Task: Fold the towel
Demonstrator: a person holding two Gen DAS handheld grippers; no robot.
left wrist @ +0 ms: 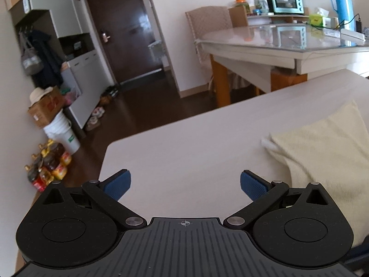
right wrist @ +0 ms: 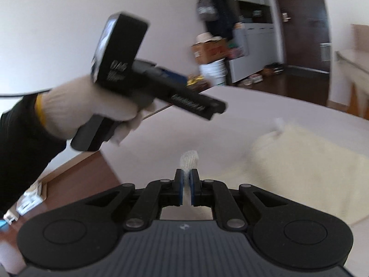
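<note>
A cream towel lies on the pale table, at the right in the left wrist view. My left gripper is open and empty, above bare table left of the towel. In the right wrist view the towel lies to the right. My right gripper is shut on a small white bit of cloth, the towel's corner, which sticks up between its blue pads. The left gripper, held by a white-gloved hand, hovers above the table on the left.
A glass-topped dining table with a chair, oven and blue flask stands beyond the table's far edge. Oil bottles, a bucket and boxes stand on the floor at left. A dark door is behind.
</note>
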